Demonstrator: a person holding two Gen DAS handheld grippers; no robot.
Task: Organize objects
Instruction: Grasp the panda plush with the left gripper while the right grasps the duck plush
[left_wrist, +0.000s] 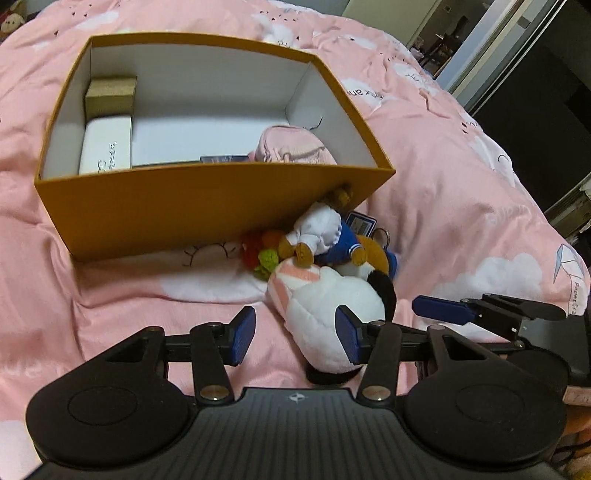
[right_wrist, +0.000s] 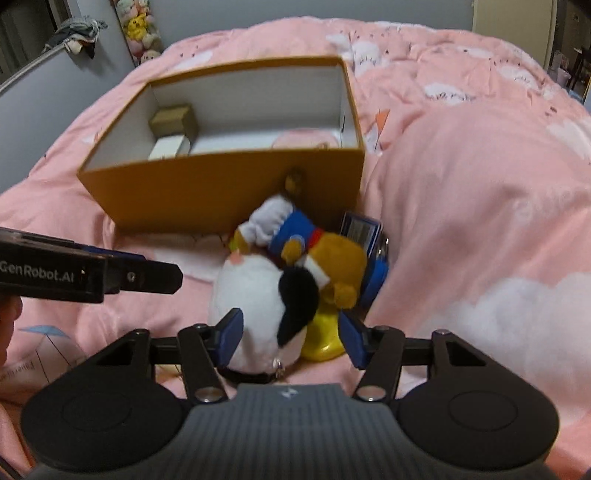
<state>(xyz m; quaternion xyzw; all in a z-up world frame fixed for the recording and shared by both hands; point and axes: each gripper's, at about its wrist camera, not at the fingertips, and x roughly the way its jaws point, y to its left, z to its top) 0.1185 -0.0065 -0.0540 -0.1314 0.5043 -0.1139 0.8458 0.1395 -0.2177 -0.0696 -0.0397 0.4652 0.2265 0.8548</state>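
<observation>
A pink duvet (left_wrist: 461, 206) printed with white clouds is spread under everything. At the far left of the right wrist view a shelf of plush toys (right_wrist: 142, 31) is seen, and a grey cloth (right_wrist: 79, 35) is draped over a rail — details blurred.

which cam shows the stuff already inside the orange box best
Left wrist view: it looks down into the orange box, showing the white box, tan box and pink pouch. The right wrist view hides most behind the front wall.

Pink cloud-print quilt (right_wrist: 461, 155) covers bed; grey wall (right_wrist: 55, 92) at 10 o'clock; dark doorway (left_wrist: 532, 55) at 2 o'clock.
</observation>
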